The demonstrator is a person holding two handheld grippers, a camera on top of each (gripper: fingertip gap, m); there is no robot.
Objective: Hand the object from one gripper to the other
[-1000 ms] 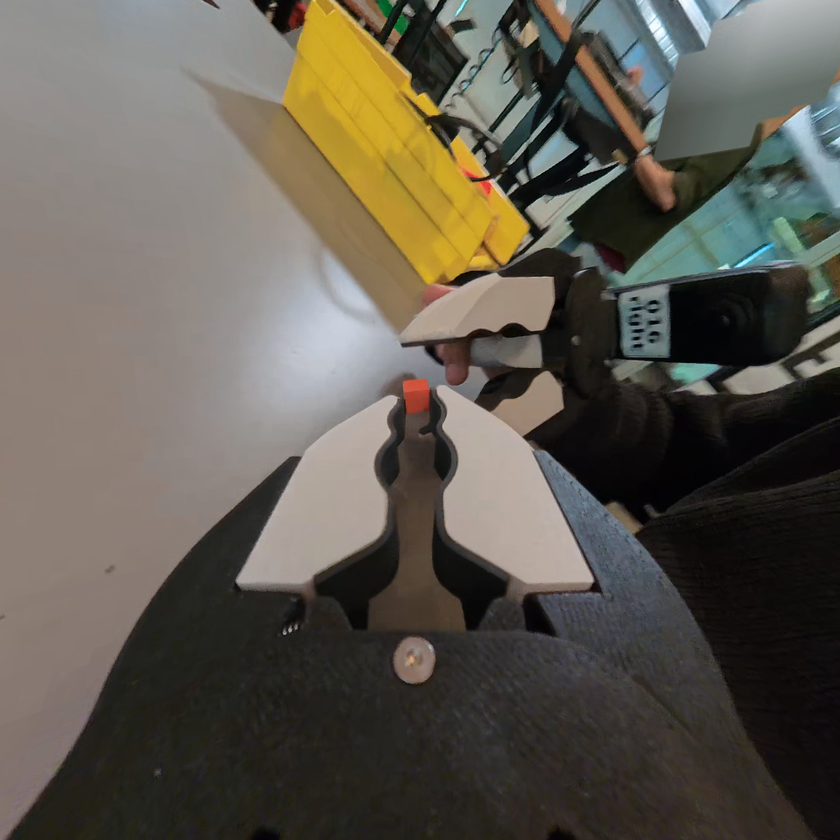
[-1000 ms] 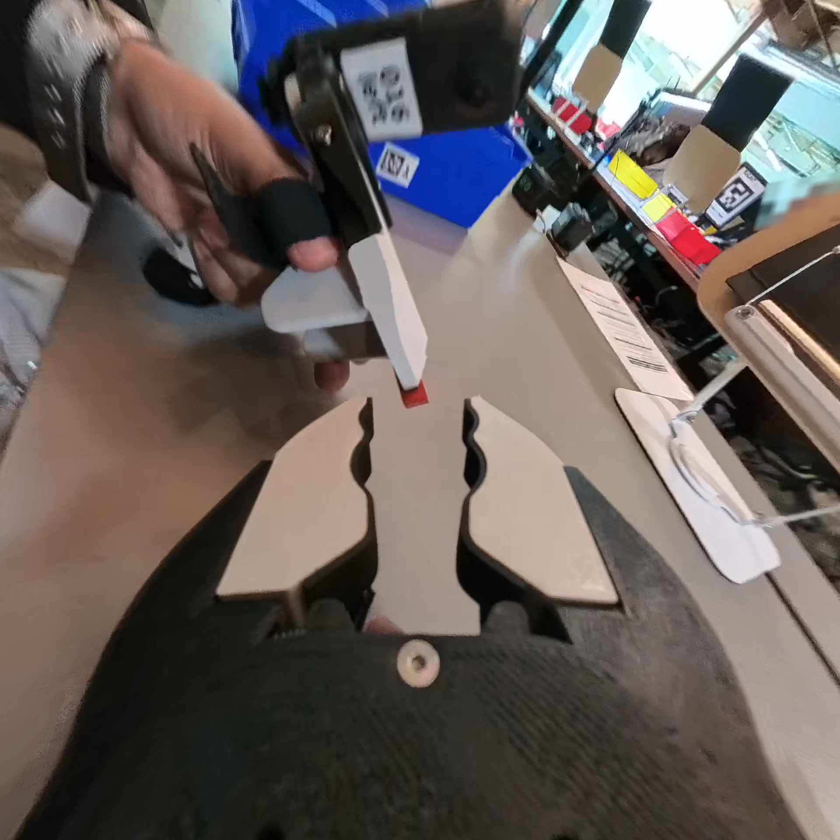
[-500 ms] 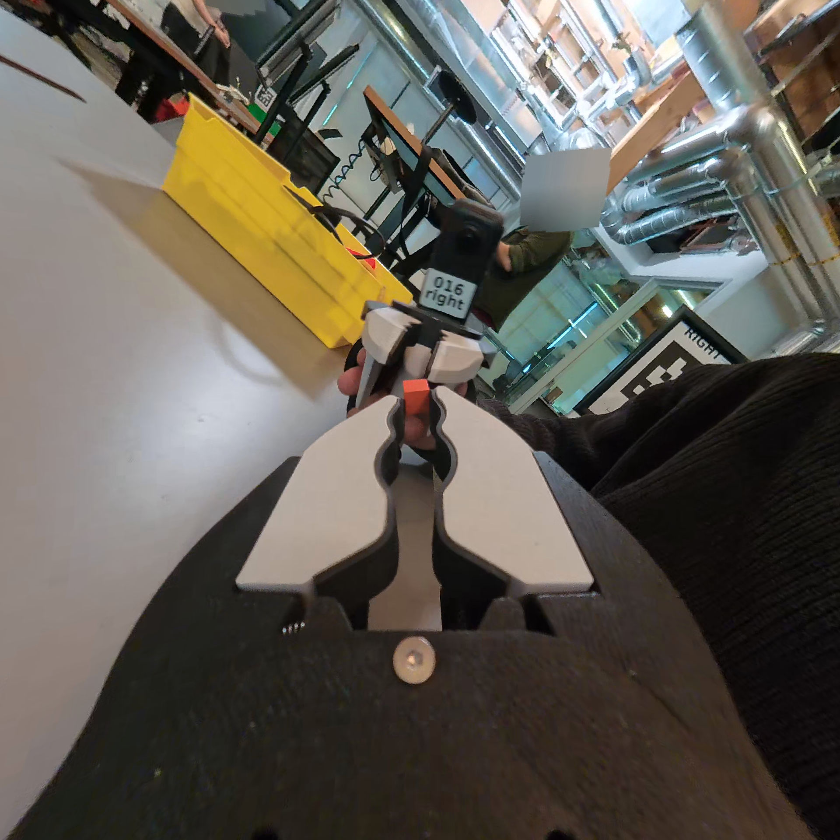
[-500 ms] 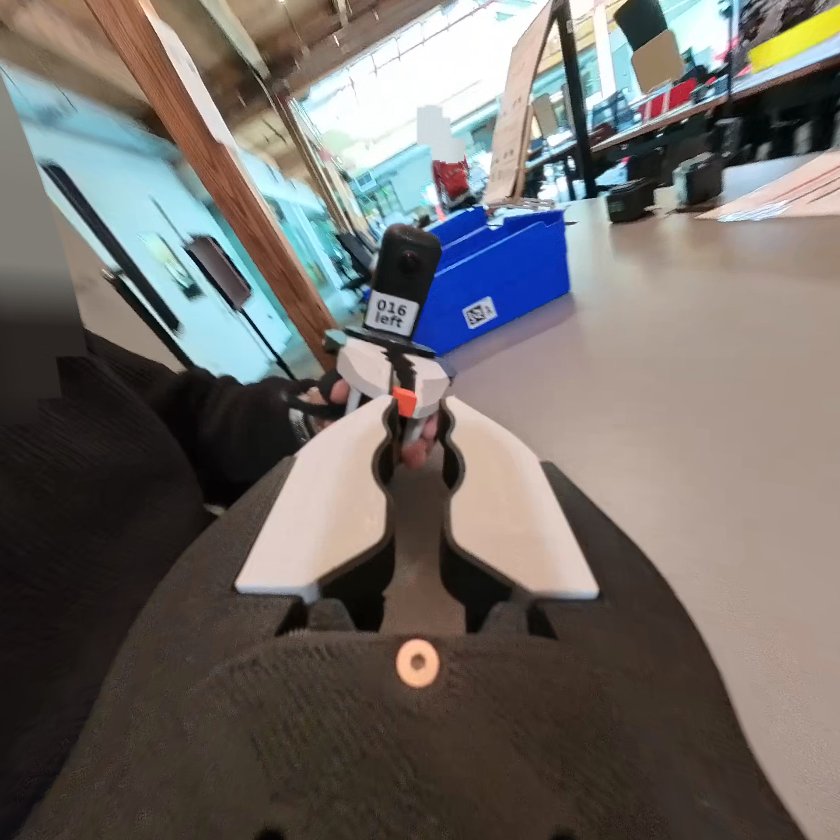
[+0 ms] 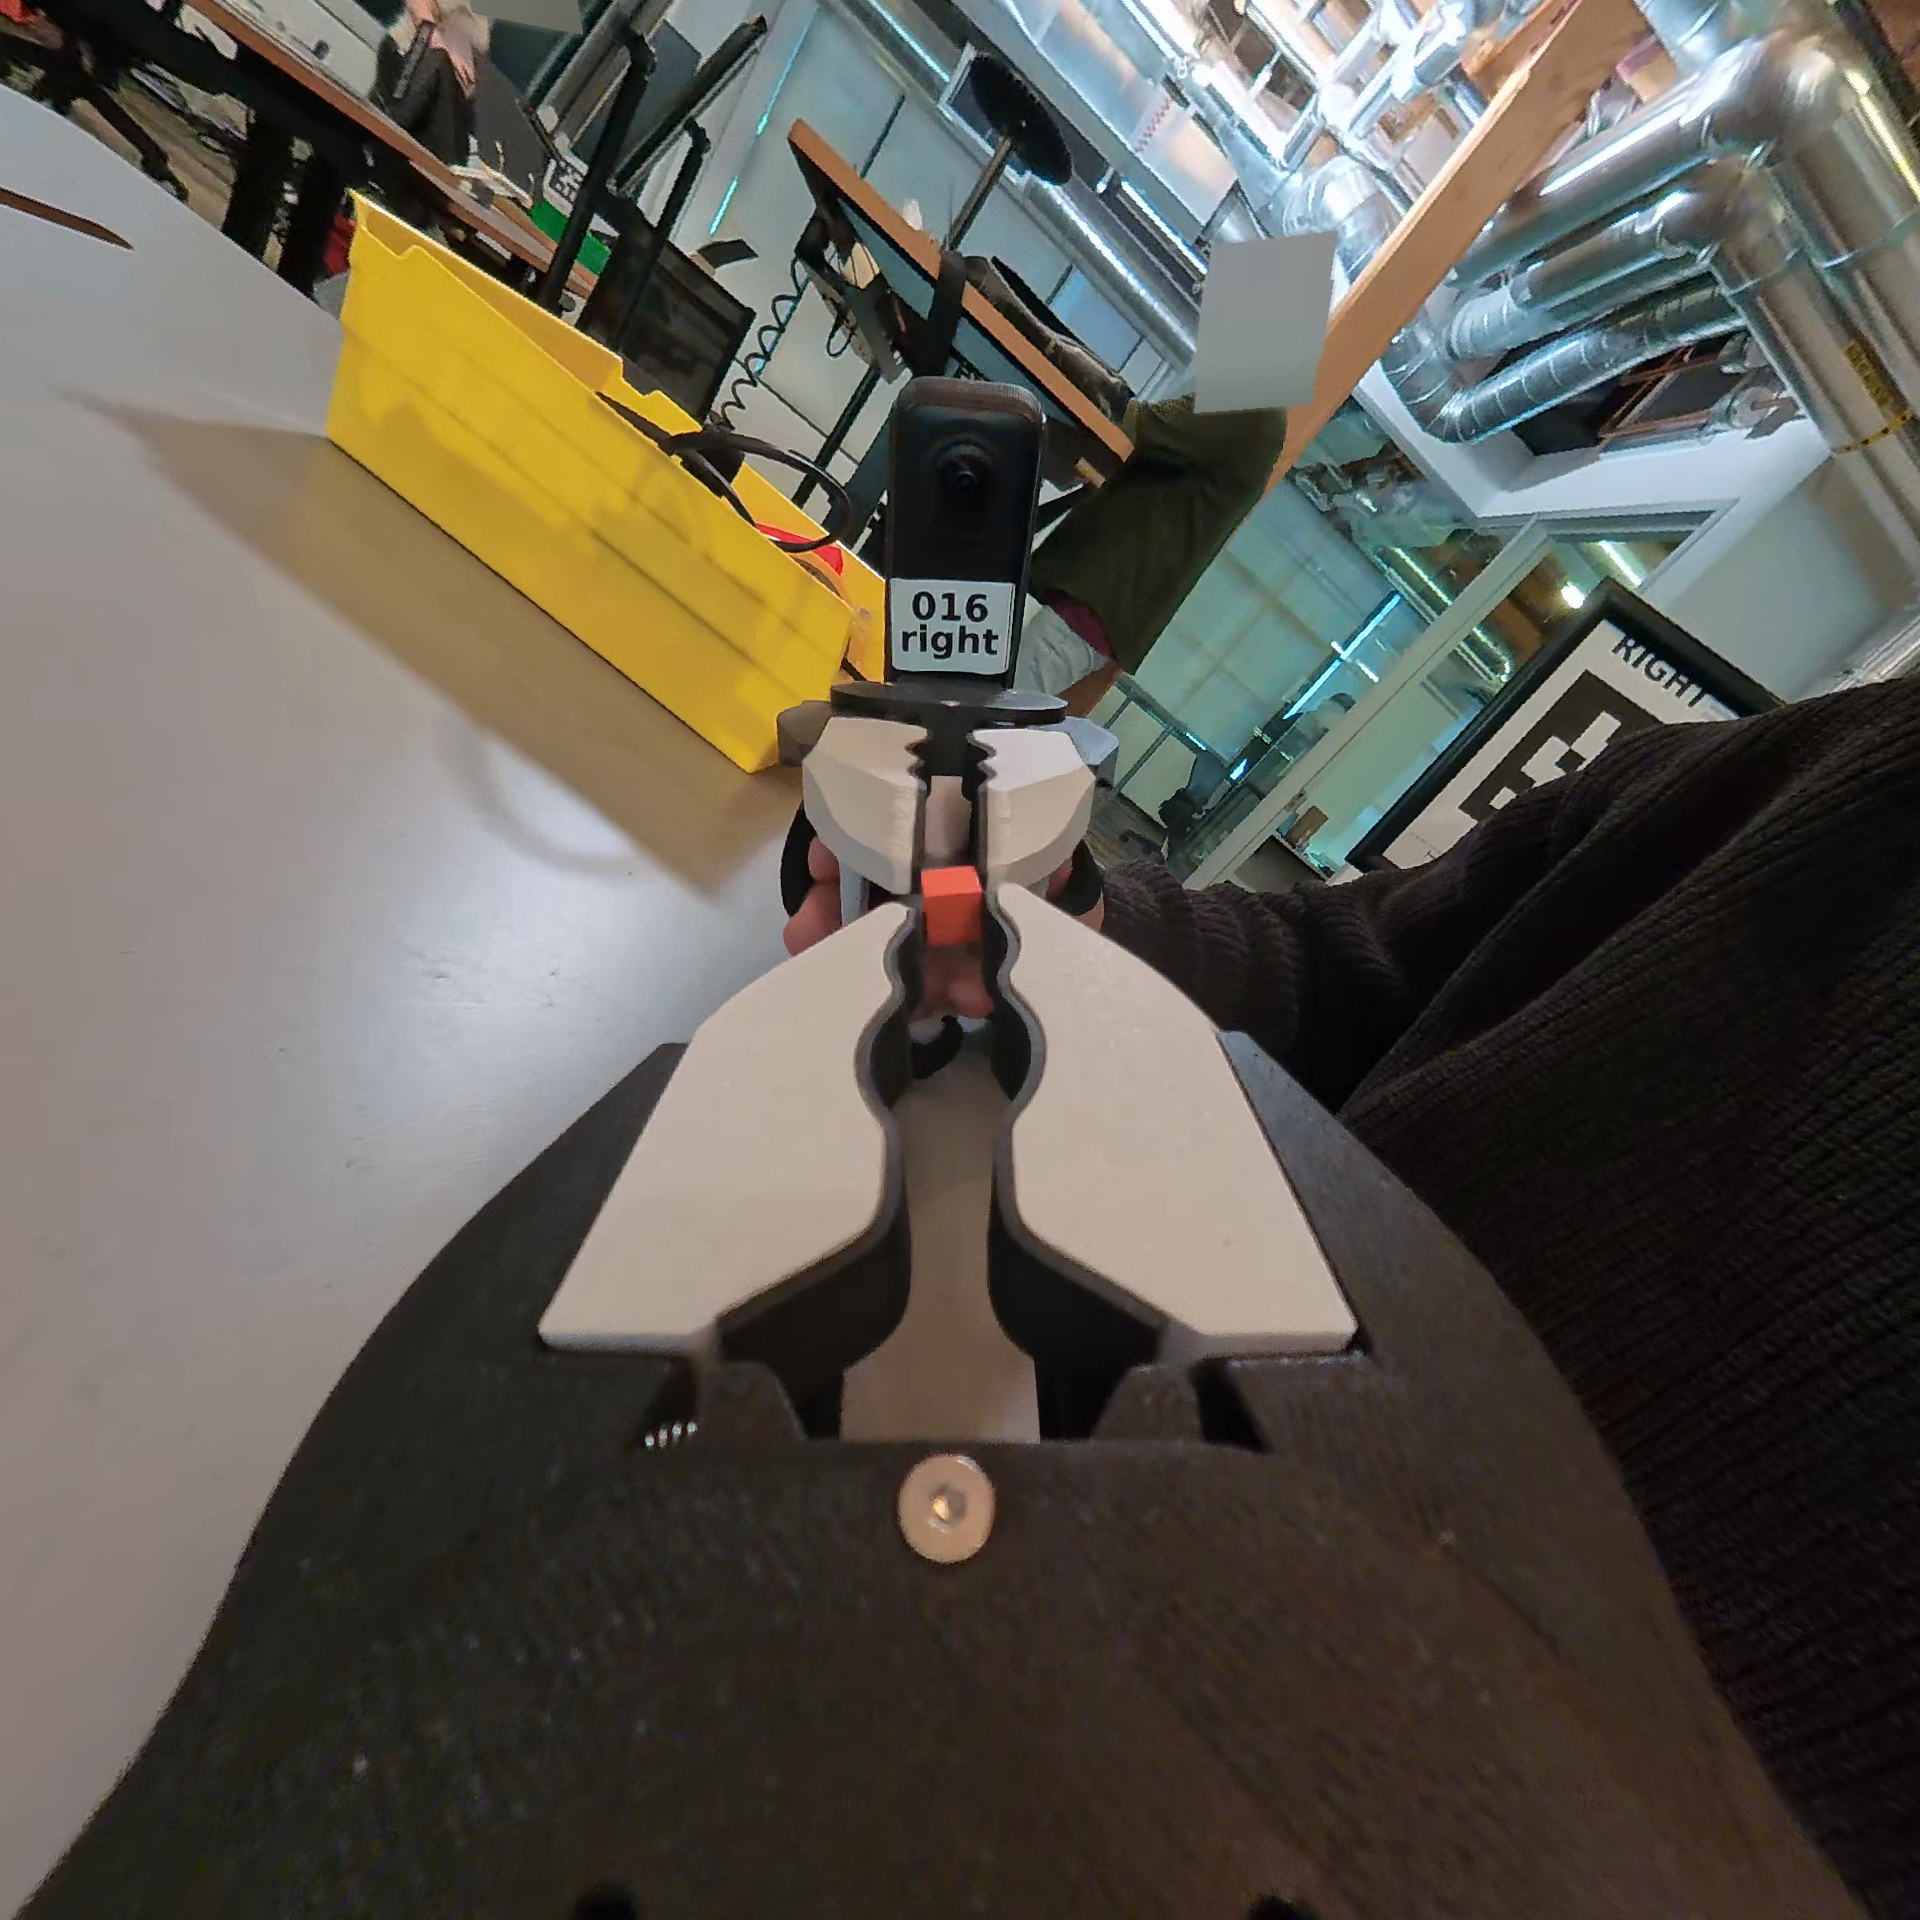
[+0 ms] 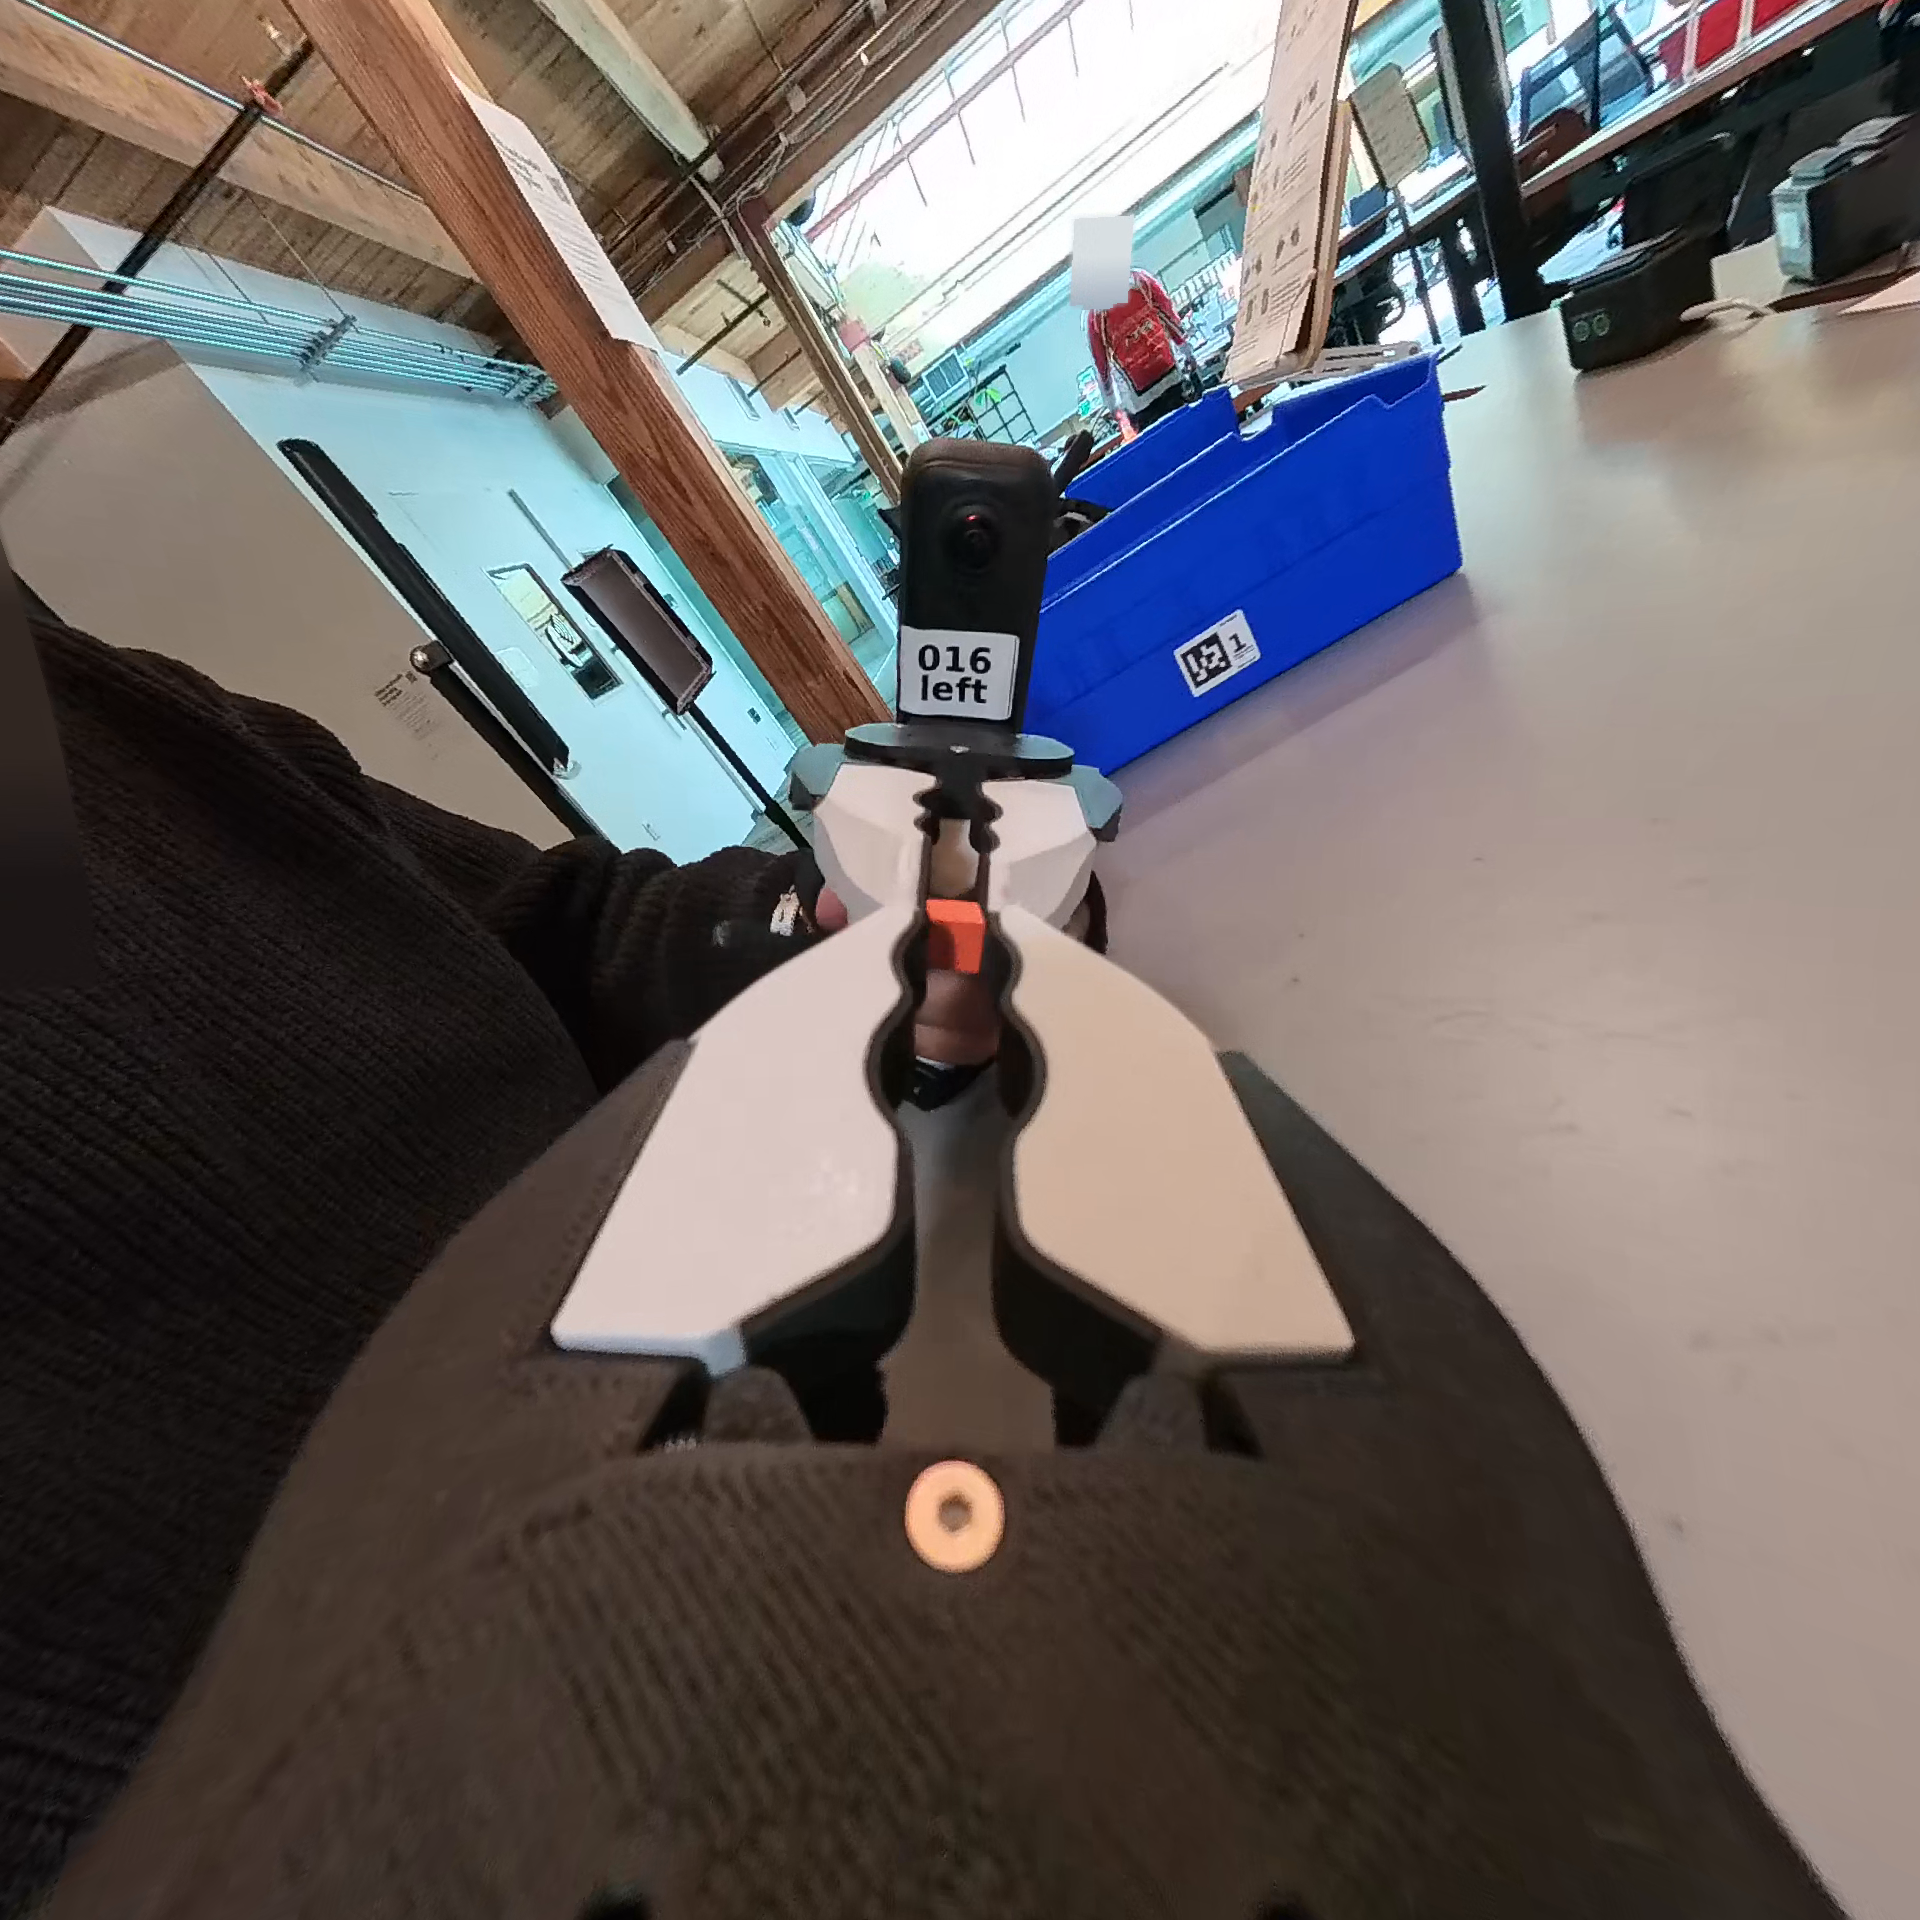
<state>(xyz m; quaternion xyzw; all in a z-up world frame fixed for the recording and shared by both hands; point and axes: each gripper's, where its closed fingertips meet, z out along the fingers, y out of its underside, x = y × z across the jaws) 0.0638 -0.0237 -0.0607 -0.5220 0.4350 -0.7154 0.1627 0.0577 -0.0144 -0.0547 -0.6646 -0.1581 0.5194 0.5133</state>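
Observation:
A small orange cube [image 5: 952, 906] is held in the air above the table, between two grippers that face each other tip to tip. My left gripper [image 5: 951, 923] is shut on the cube at its fingertips. My right gripper [image 5: 948, 831], with a black camera on top, meets it head-on. In the right wrist view the cube [image 6: 954, 935] sits between my right gripper's [image 6: 954, 943] fingertips, which press on both its sides. The left gripper [image 6: 954, 862] shows just behind it. A hand behind each gripper is partly hidden.
A yellow bin [image 5: 540, 457] stands on the grey table [image 5: 260, 831] beyond the right gripper. A blue bin [image 6: 1247, 561] stands on the table [image 6: 1558, 935] beyond the left gripper. Black devices [image 6: 1631, 312] sit at the far edge. Dark knitted sleeves [image 5: 1558, 1039] fill one side of each view. The grippers are tip to tip, or close to it.
The grippers swung from crossing over the table to facing each other head-on and lifted. My right gripper went from wide open to shut around the cube that my left holds.

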